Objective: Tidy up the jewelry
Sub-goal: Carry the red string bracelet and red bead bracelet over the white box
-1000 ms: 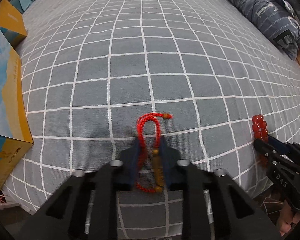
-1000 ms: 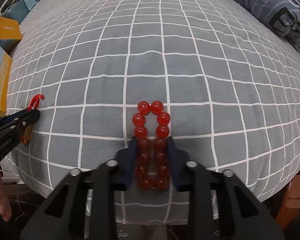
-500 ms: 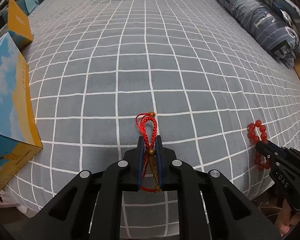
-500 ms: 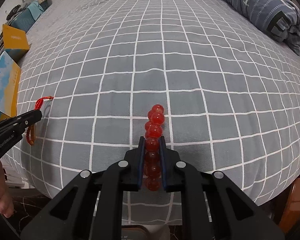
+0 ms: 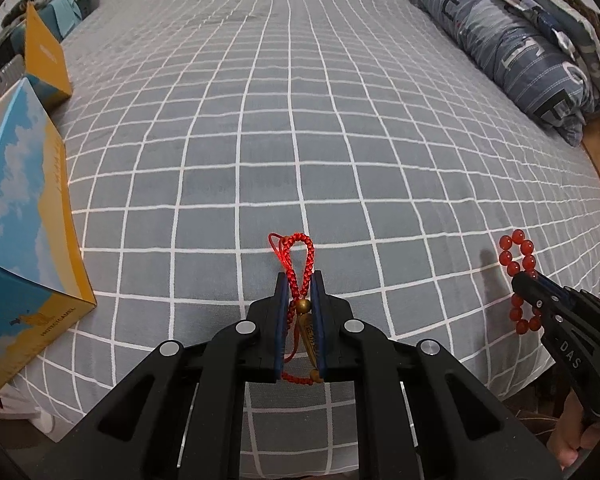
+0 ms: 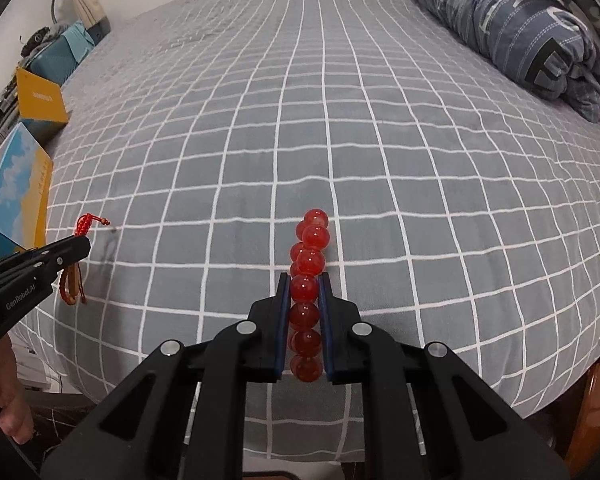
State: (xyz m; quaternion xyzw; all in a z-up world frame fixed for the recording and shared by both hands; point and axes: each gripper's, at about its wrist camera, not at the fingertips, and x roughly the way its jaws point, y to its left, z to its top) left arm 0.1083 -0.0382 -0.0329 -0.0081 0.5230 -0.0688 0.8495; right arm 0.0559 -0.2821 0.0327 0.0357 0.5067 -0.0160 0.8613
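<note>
My left gripper (image 5: 300, 280) is shut on a red braided cord bracelet (image 5: 298, 264) with brown beads, held above the grey checked bedspread (image 5: 300, 140). My right gripper (image 6: 304, 280) is shut on a red bead bracelet (image 6: 310, 260), squeezed into a line between the pads. In the left wrist view the right gripper (image 5: 518, 278) stands at the right with the bead bracelet (image 5: 516, 256). In the right wrist view the left gripper (image 6: 86, 242) stands at the left with the cord bracelet (image 6: 85, 224).
A blue and yellow box (image 5: 24, 216) lies at the bed's left edge, with a smaller yellow box (image 5: 44, 56) behind it. A folded blue-grey quilt (image 5: 512, 36) lies along the right side. The bed's near edge is just below both grippers.
Both grippers have closed on their bracelets and lifted them up off the bedspread. The bead bracelet is now pressed flat into a line.
</note>
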